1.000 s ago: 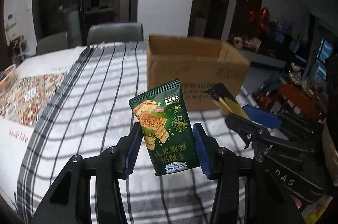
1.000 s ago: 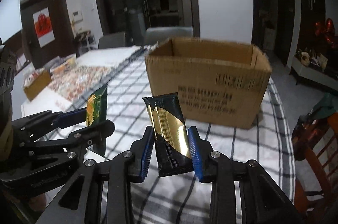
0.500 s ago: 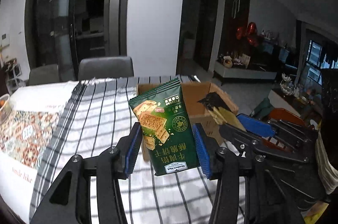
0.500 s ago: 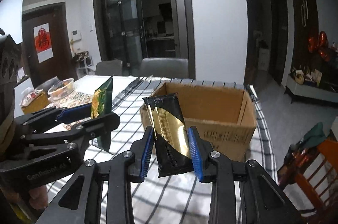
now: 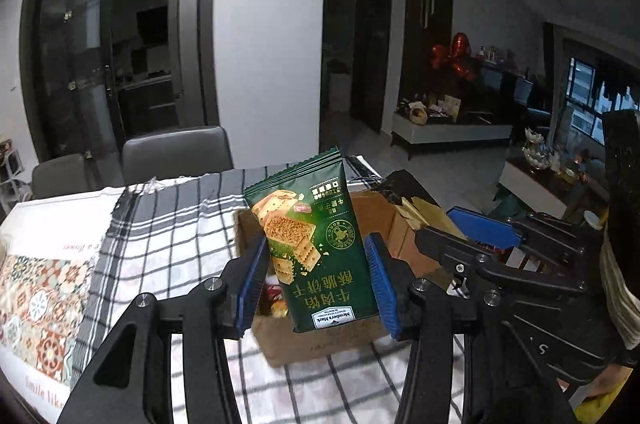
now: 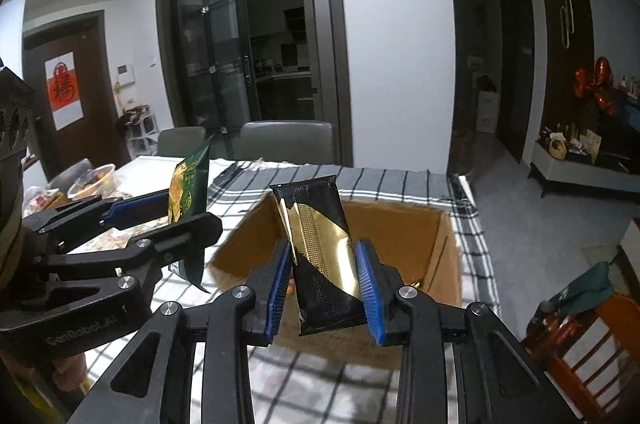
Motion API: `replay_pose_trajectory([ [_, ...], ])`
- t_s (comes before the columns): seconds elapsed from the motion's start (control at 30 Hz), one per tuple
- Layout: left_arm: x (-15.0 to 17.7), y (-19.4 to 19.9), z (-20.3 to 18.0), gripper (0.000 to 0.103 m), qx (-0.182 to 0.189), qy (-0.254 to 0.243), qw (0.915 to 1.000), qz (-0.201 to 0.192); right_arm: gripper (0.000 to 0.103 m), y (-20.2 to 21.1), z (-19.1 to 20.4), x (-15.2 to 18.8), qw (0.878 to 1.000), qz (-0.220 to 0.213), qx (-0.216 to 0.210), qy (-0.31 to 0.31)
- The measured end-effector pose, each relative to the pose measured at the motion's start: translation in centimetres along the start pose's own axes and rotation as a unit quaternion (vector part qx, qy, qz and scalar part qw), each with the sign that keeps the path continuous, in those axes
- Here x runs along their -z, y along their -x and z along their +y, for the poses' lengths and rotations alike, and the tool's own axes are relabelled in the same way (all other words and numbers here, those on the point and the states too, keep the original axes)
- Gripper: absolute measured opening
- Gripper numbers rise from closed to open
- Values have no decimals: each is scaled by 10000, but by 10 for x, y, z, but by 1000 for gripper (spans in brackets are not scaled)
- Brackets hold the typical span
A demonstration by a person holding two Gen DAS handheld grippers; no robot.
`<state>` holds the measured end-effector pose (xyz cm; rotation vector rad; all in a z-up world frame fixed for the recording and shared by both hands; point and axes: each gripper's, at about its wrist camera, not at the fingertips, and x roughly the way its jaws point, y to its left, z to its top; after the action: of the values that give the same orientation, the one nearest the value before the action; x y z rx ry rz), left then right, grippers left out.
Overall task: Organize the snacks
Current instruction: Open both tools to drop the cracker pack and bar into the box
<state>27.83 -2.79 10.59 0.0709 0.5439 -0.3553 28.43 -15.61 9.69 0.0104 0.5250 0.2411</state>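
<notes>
My left gripper is shut on a green cracker packet, held upright in front of the open cardboard box. My right gripper is shut on a black and gold snack packet, raised over the near edge of the same box. In the left wrist view the right gripper shows at the right with its black and gold packet. In the right wrist view the left gripper shows at the left with its green packet. Some wrapped snacks lie inside the box.
The box stands on a black and white checked tablecloth. A patterned mat lies at the left, bowls of food beyond it. Grey chairs stand at the far table edge. A wooden chair is at the right.
Both grippers have risen and moved toward the box with their packets. The views now look down into the open box instead of at its front side.
</notes>
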Motion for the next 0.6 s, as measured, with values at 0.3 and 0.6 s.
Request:
replay_pose_trajectory([
  [0.3, -10, -48, 7, 49, -6, -149, 9998, 128, 35, -41, -25, -12, 9994, 181, 219, -173],
  [0.6, 1, -55, 19, 68, -267, -11, 9993, 257, 51, -52, -29, -4, 9987, 315, 267, -307],
])
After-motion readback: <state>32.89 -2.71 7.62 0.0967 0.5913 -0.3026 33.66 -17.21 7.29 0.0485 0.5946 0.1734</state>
